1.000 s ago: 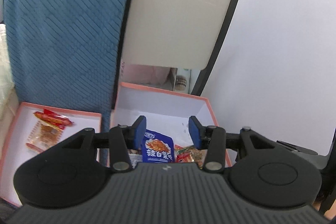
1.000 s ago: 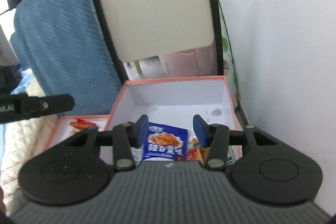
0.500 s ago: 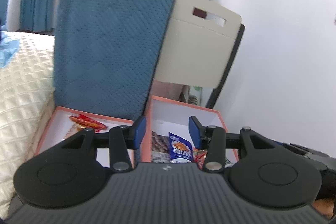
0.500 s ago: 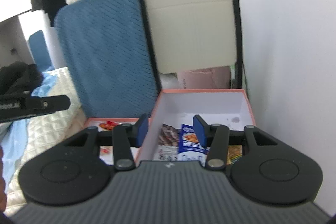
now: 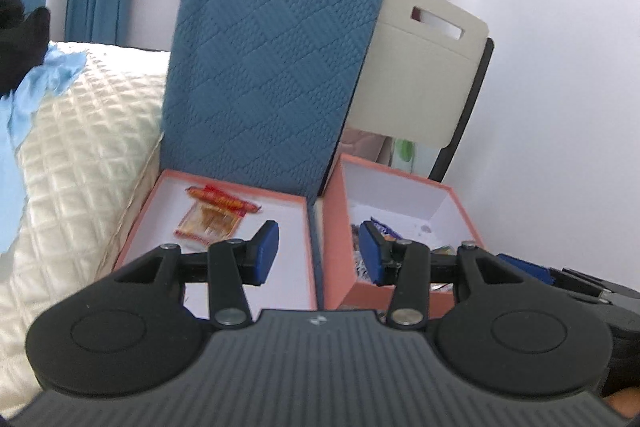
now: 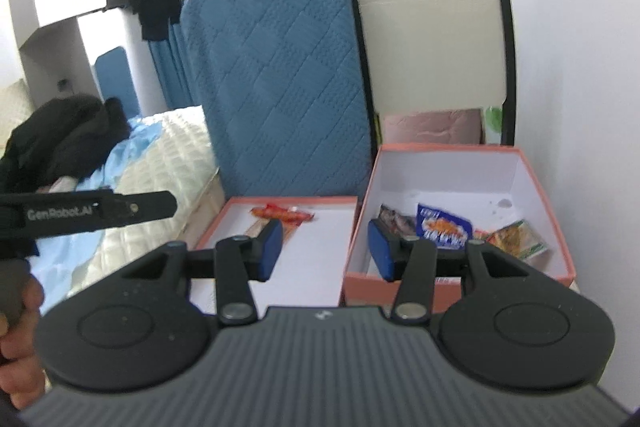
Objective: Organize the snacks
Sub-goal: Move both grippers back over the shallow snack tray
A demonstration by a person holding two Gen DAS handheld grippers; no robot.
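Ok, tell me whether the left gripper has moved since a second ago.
Yes. The left gripper has pulled back from the deep box: both boxes now show, and its jaws are empty.

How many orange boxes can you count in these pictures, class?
2. The shallow box sits on the left, before the blue cushion. The deep box stands beside it on the right, near the wall. Others could lie out of view.

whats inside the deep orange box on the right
Inside the deep orange cardboard box: a blue snack packet, a dark packet and a green-orange packet. The near wall and the right gripper hide its front floor.
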